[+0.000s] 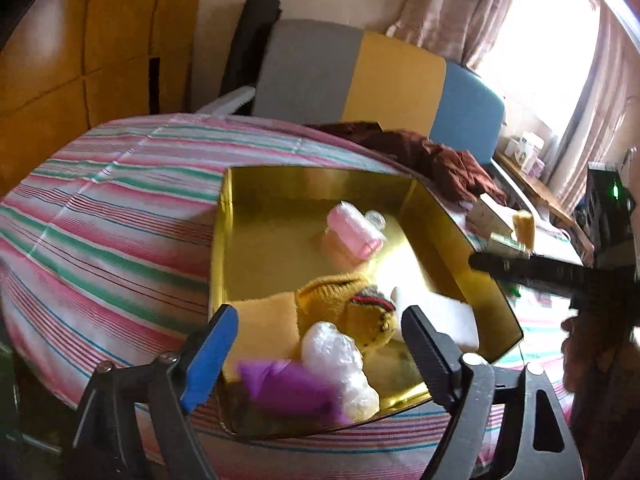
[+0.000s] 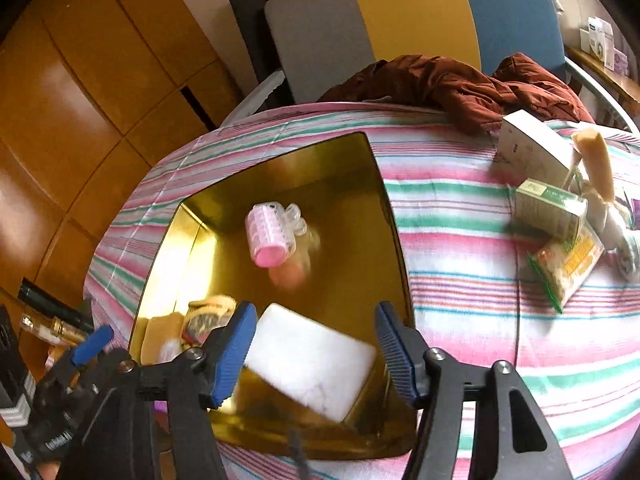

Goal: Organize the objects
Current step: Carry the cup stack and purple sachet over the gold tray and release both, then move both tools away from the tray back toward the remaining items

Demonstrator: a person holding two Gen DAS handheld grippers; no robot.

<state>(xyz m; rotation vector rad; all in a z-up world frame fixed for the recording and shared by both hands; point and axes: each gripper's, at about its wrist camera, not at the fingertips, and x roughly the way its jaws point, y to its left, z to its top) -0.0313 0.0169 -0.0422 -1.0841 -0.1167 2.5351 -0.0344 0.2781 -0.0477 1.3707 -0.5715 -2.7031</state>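
A gold box stands open on the striped cloth. In it lie a pink hair roller, a yellow knitted piece and a clear plastic bag. My left gripper hovers open over the box's near end. A blurred purple thing is loose between its fingers, touching neither pad. My right gripper is open above the same gold box. A tilted white block sits between its pads, free on the right side. The pink hair roller lies farther in.
On the cloth right of the box lie a white carton, a green box and a snack packet. A brown garment is heaped at the far edge before a grey, yellow and blue chair back. Wooden cabinets stand at left.
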